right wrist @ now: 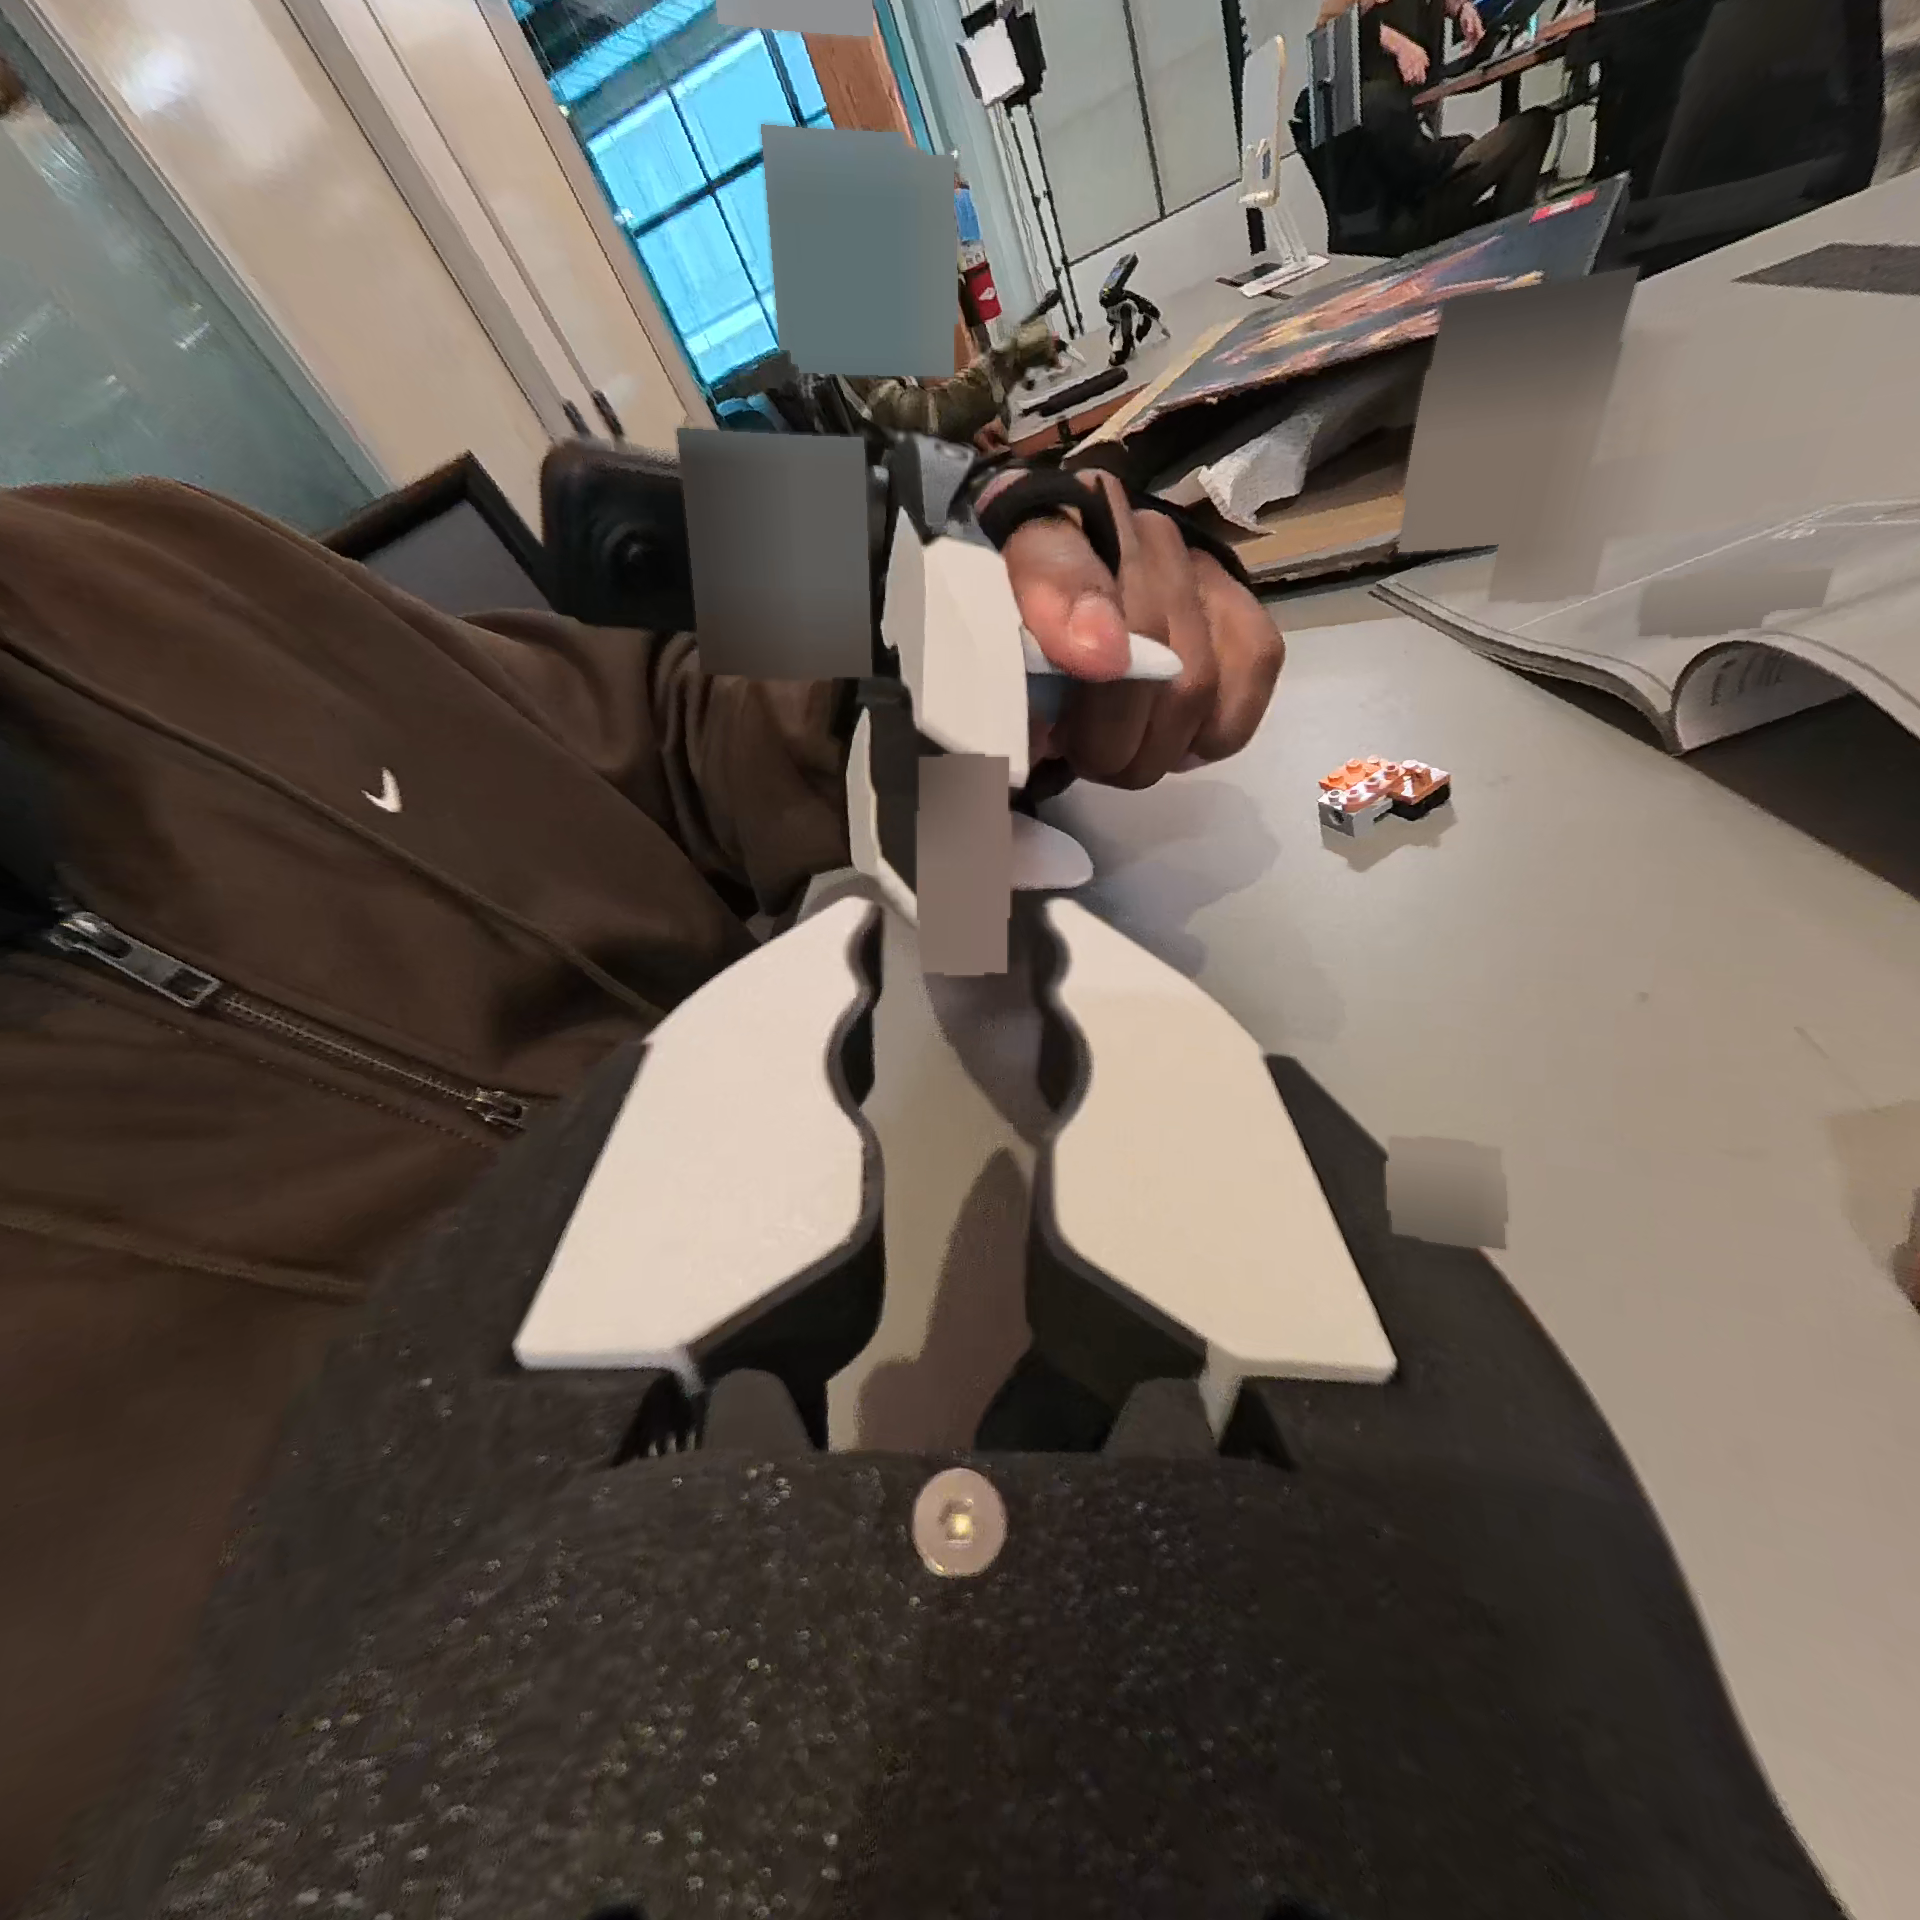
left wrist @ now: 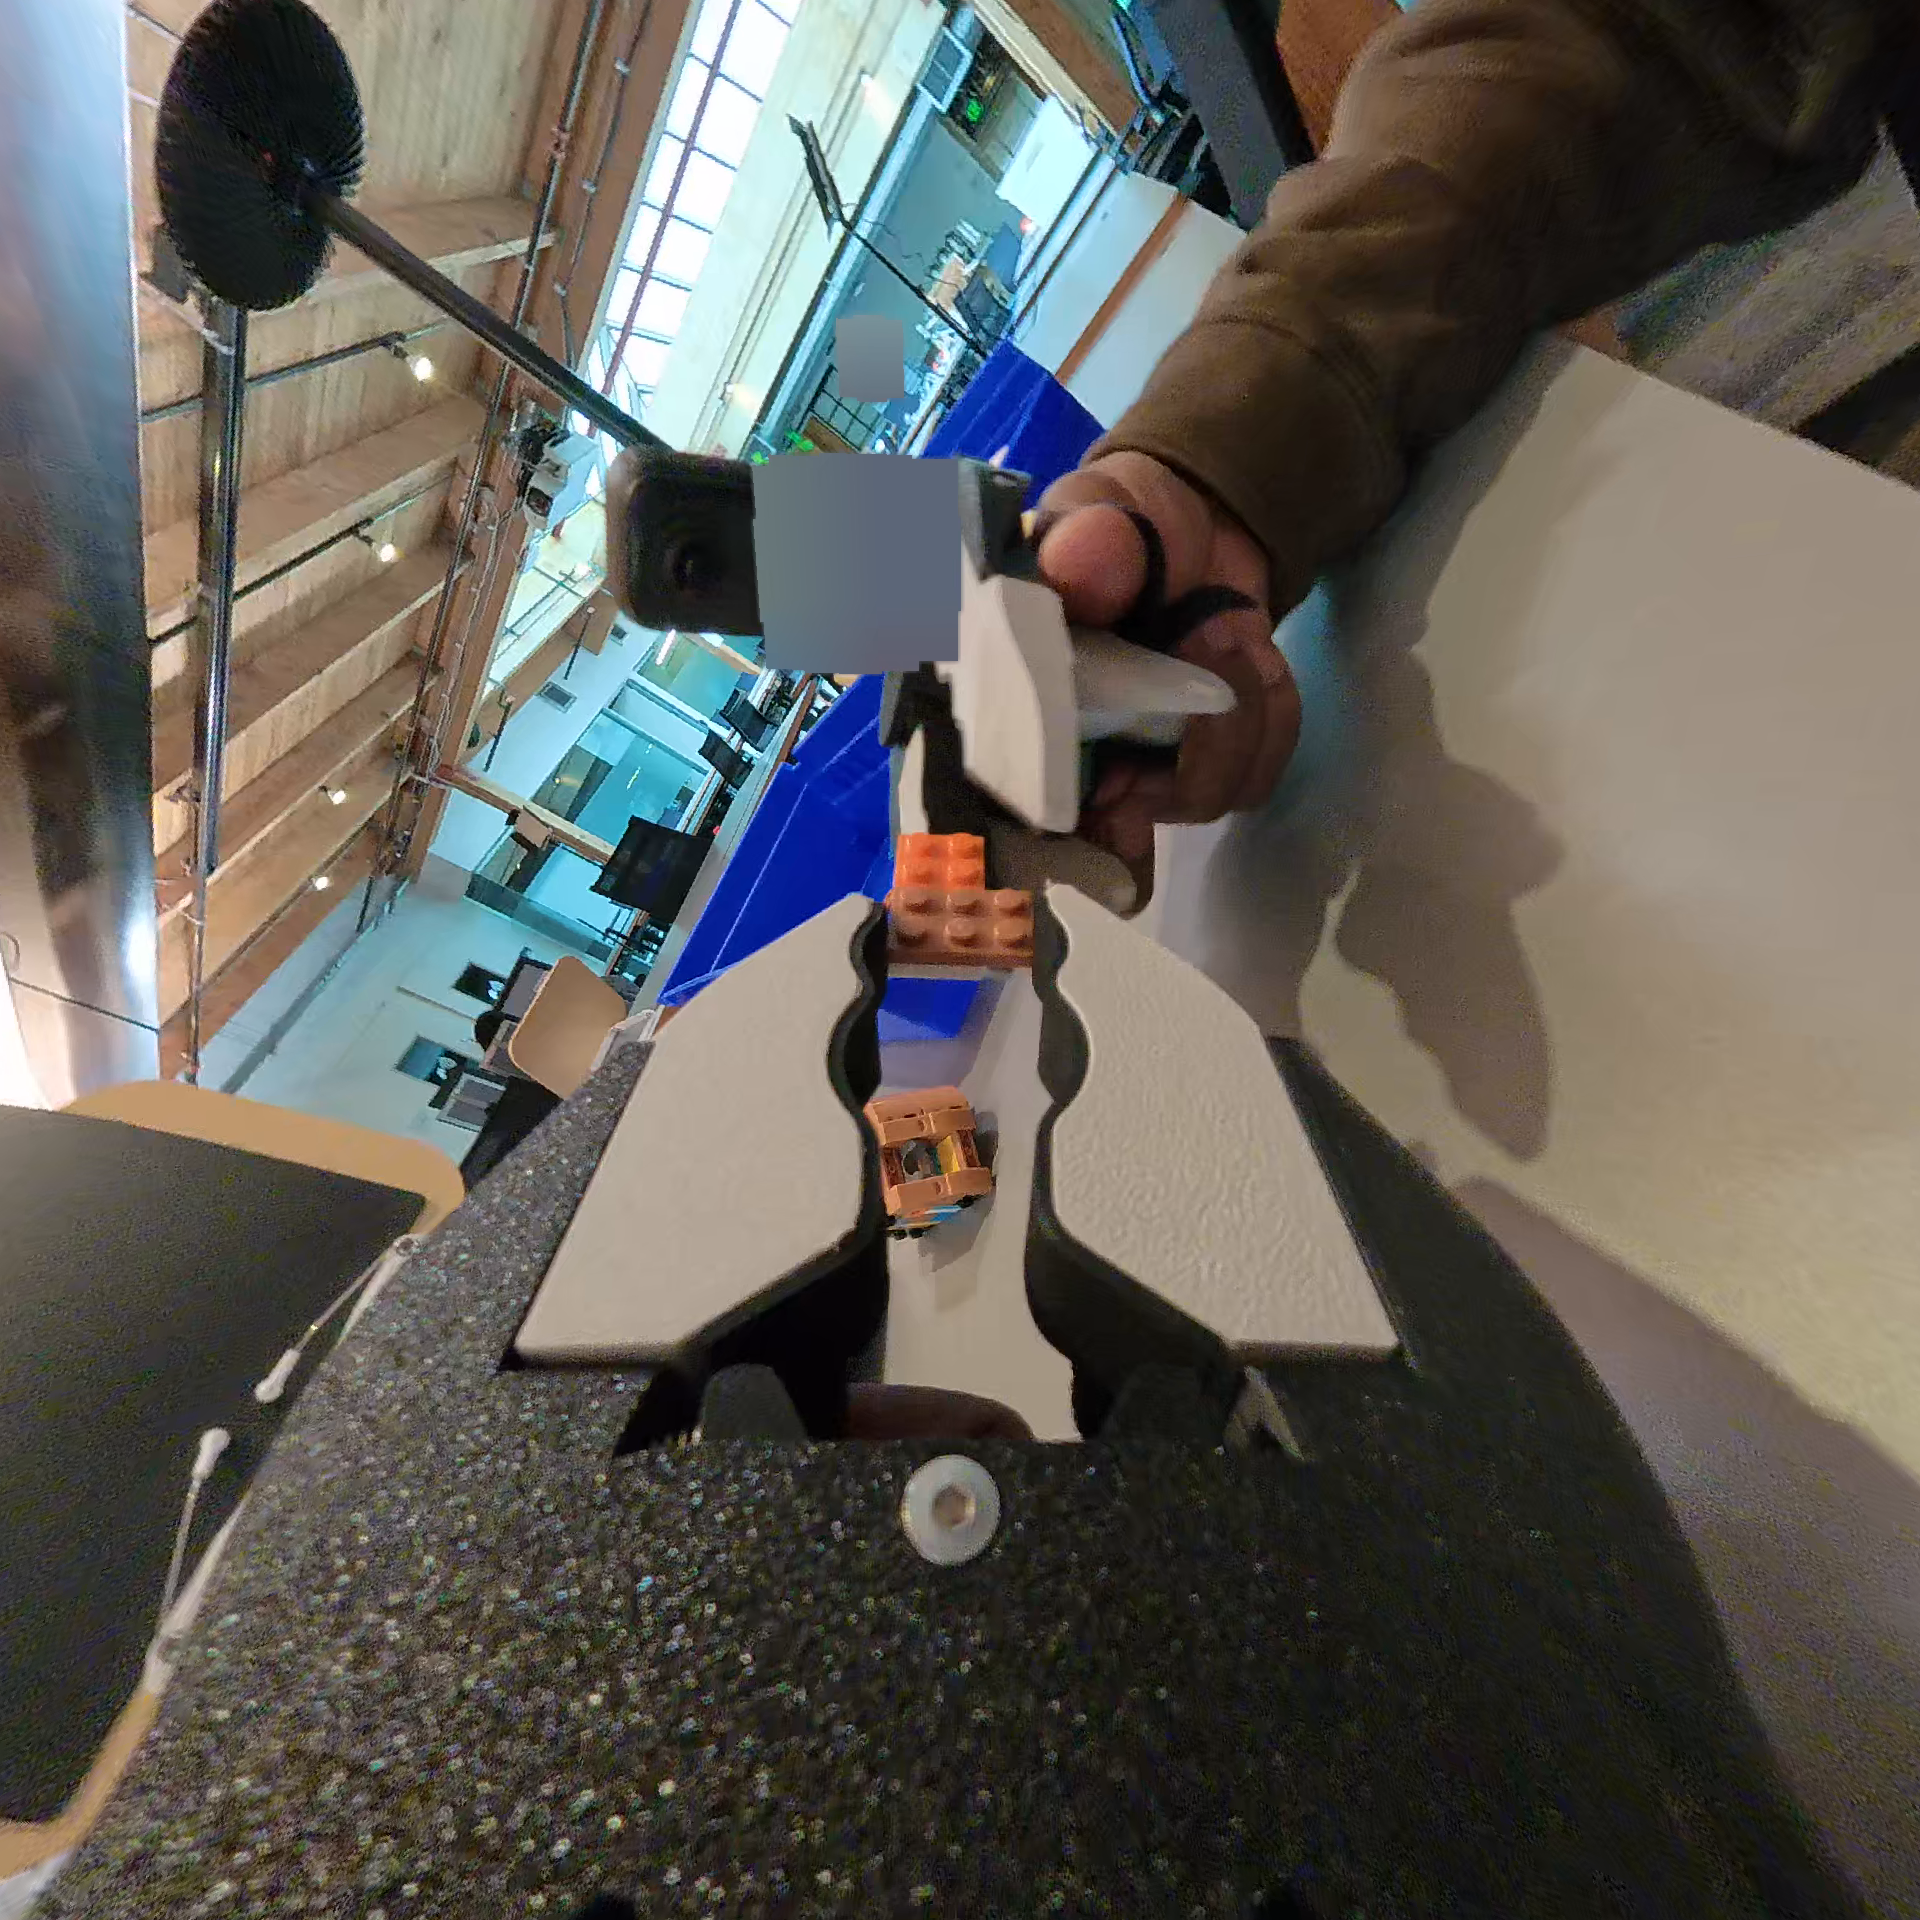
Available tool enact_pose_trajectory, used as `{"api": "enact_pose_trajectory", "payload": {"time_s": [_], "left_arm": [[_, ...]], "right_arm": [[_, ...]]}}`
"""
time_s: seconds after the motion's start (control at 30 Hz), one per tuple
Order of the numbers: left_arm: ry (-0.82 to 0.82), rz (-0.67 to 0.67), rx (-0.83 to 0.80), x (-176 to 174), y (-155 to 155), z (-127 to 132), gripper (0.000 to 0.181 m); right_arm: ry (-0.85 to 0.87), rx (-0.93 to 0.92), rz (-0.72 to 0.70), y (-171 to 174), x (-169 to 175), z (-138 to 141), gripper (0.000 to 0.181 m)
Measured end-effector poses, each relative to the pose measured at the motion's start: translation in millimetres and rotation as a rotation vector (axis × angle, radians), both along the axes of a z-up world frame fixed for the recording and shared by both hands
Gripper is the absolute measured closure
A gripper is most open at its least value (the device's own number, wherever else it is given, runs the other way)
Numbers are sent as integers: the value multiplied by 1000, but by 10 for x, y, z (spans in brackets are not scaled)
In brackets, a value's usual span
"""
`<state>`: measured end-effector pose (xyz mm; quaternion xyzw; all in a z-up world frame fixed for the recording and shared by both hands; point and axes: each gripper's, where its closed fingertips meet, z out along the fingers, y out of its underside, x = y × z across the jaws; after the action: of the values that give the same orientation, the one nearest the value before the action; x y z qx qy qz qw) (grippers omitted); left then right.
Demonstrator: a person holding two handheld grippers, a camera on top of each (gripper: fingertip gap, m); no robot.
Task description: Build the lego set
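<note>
My left gripper (left wrist: 961,920) is shut on a brown Lego plate (left wrist: 961,932) and holds it above the white table (left wrist: 1610,675). An orange 2x2 brick (left wrist: 940,860) sits on the plate's far edge. My right gripper (left wrist: 951,821) comes in from the far side, its jaws closed around that brick. In the right wrist view my right gripper (right wrist: 961,914) meets the left gripper's fingers (right wrist: 1044,862); a mosaic patch hides what lies between them. A small part-built Lego assembly (right wrist: 1382,795) lies on the table; it also shows in the left wrist view (left wrist: 928,1164).
An open instruction booklet (right wrist: 1714,665) lies at the right of the grey table (right wrist: 1455,1039). A flattened printed box (right wrist: 1351,332) lies behind it. A blue bin (left wrist: 821,831) stands beyond the table edge. A person's brown sleeve (right wrist: 364,831) fills the left. Less than 4 cm separates the two grippers' tips. From either gripper's tips it is about 20 centimeters to the small part-built Lego assembly (right wrist: 1382,795).
</note>
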<state>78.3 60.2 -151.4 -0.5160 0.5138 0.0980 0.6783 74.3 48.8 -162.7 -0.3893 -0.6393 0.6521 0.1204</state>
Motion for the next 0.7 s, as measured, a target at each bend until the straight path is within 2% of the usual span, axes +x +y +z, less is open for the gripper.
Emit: {"api": "enact_pose_trajectory", "payload": {"time_s": [0.1,0.27,0.37,0.4,0.5,0.7], "left_arm": [[-97,7,-21,-55,8,87,155],[-267,67,-65,-281,46,201,154],[-390,112,-102,-478,59,252,155],[-427,123,-118,-538,63,258,155],[-532,157,-167,-711,105,260,155],[-674,147,-252,-853,220,211,155]], "right_arm": [[43,92,-29,8,-24,-33,135],[202,293,-138,176,-78,1,132],[331,462,-246,371,-119,31,143],[372,514,-295,447,-140,52,137],[470,646,-375,589,-188,104,144],[552,757,-441,749,-285,40,175]]}}
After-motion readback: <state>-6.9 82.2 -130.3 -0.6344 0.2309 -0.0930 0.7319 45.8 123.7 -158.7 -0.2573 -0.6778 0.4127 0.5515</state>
